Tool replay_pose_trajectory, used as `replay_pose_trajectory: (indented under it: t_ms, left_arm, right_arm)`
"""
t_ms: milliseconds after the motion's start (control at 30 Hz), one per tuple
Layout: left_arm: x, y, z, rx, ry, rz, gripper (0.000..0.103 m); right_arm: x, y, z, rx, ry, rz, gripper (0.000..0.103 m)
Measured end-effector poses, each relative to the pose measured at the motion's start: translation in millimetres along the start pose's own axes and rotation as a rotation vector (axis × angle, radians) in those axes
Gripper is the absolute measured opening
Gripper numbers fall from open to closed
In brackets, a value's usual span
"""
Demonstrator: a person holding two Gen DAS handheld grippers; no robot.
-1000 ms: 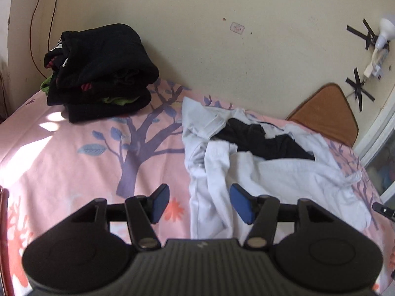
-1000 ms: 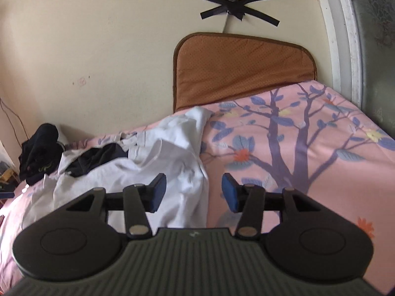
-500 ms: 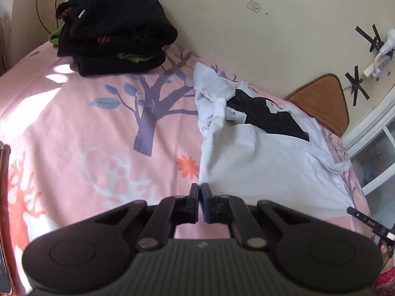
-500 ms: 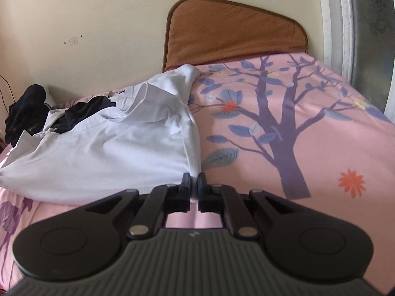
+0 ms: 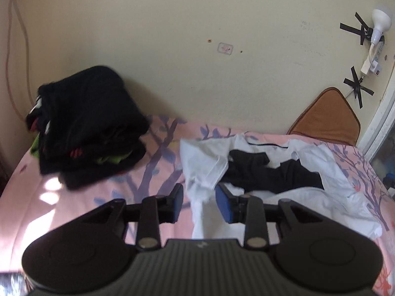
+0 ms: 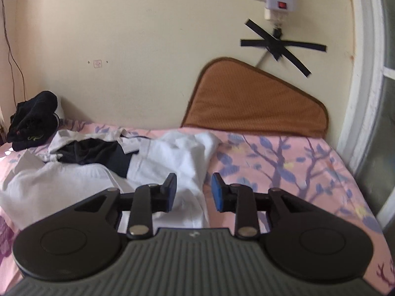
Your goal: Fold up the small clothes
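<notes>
A white garment (image 5: 321,194) with a black part (image 5: 271,172) lies crumpled on the pink bed sheet (image 5: 74,209). My left gripper (image 5: 198,203) is open over the garment's left edge, with cloth showing between the blue pads. In the right wrist view the white garment (image 6: 74,180) lies at left and centre, its black part (image 6: 98,154) on top. My right gripper (image 6: 193,194) is open over the garment's right edge, holding nothing.
A stack of folded dark clothes (image 5: 86,133) sits at the back left against the wall, also in the right wrist view (image 6: 32,120). A brown cushion (image 6: 251,106) leans on the wall. A power strip (image 6: 279,0) is taped above. A window frame (image 6: 365,98) is at right.
Half a second ago both grippers were shut on the garment's near edge, pulling it flat. Now both are open and further forward over the garment, which lies rumpled.
</notes>
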State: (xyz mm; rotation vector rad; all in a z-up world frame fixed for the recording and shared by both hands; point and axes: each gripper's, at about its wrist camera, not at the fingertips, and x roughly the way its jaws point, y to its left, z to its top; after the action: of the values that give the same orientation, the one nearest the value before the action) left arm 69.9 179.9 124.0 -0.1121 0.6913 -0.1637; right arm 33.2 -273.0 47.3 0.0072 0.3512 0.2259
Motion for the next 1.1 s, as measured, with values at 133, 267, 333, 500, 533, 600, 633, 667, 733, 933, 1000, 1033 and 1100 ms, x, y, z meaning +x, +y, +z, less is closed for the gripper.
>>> replay_pose_trajectory:
  t_ms: [133, 267, 333, 500, 533, 600, 633, 667, 733, 933, 1000, 1033, 1100]
  left_arm:
    - [74.6, -34.0, 60.4, 0.053, 0.051, -0.031, 0.042]
    - [161.1, -70.8, 90.3, 0.118, 0.113, 0.017, 0.048]
    - [202.6, -82.4, 95.6, 0.130, 0.150, 0.040, 0.050]
    - [285.0, -92.2, 86.1, 0.166, 0.234, 0.123, 0.050]
    - [295.3, -91.9, 83.1, 0.160, 0.247, 0.119, 0.043]
    - [301.4, -93.5, 78.5, 0.162, 0.221, 0.098, 0.010]
    - [300.8, -95.1, 77.2, 0.164, 0.221, 0.076, 0.007]
    - [296.8, -97.3, 75.7, 0.171, 0.207, 0.077, 0.006]
    - [281.2, -100.8, 73.0, 0.196, 0.167, 0.075, 0.006]
    - [163.3, -100.1, 58.1, 0.165, -0.030, -0.030, 0.006]
    - [111.1, -101.1, 39.5, 0.170, -0.101, -0.064, 0.005]
    - [85.9, -99.8, 25.4, 0.171, -0.129, -0.085, 0.005]
    - [42.3, -97.2, -6.7, 0.169, -0.166, -0.114, 0.005]
  right_arm:
    - [72.5, 10.4, 42.9, -0.038, 0.036, 0.069, 0.052]
    - [168.3, 14.3, 71.9, -0.005, 0.152, 0.083, 0.056]
    - [210.3, 17.3, 77.2, -0.032, 0.194, 0.066, 0.059]
    - [286.9, 13.6, 71.2, -0.081, 0.319, 0.052, 0.069]
    - [297.3, 12.2, 68.8, -0.077, 0.345, 0.059, 0.068]
    - [305.1, 10.4, 64.5, -0.075, 0.380, 0.122, 0.040]
    - [303.1, 12.2, 63.8, -0.083, 0.372, 0.125, 0.010]
    - [295.6, 15.0, 63.9, -0.102, 0.348, 0.127, 0.010]
    - [273.7, 18.6, 67.5, -0.125, 0.284, 0.147, 0.009]
    - [149.2, 28.8, 80.7, -0.120, 0.079, 0.232, 0.009]
    - [97.5, 34.3, 72.7, -0.138, 0.020, 0.251, 0.009]
    - [68.2, 37.6, 64.7, -0.152, -0.008, 0.258, 0.009]
    - [18.4, 42.2, 44.3, -0.167, -0.042, 0.261, 0.009]
